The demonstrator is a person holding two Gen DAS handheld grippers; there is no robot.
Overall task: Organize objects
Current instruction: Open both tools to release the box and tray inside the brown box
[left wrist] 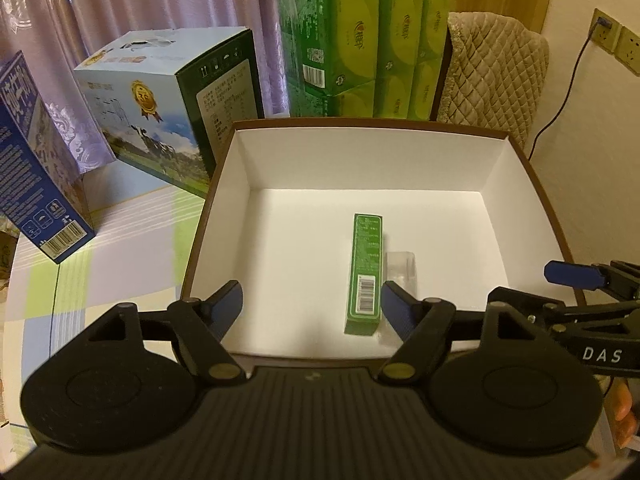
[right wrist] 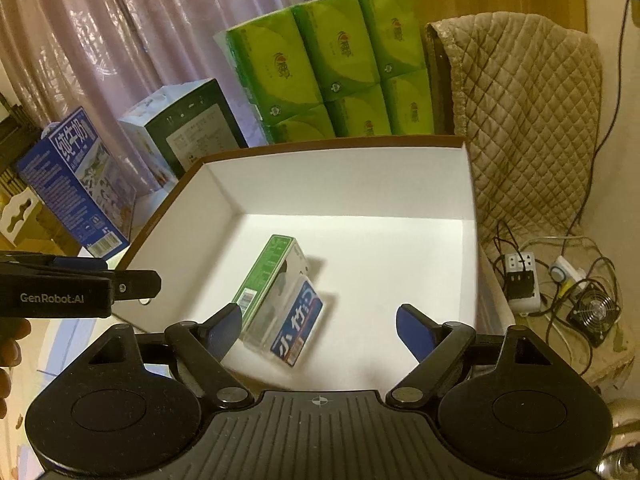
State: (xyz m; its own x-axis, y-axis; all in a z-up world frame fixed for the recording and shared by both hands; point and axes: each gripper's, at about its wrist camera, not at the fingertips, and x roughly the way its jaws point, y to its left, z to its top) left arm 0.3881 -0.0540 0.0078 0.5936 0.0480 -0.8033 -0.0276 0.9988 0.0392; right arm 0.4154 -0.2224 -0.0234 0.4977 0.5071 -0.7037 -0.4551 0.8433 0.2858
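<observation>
The box (left wrist: 224, 184) is sitting on the table (left wrist: 120, 240), open at the top, and 2 things are already lying on its floor: the green carton (left wrist: 365, 272) and, touching its right side, a clear pack (right wrist: 298, 328) with a blue label. I am judging the task mostly done; nothing loose is showing outside. The carton's long axis is running from near wall to far wall, barcode end nearer. The left gripper (left wrist: 312, 306) and right gripper (right wrist: 320, 324) are both spread wide, holding nothing.
</observation>
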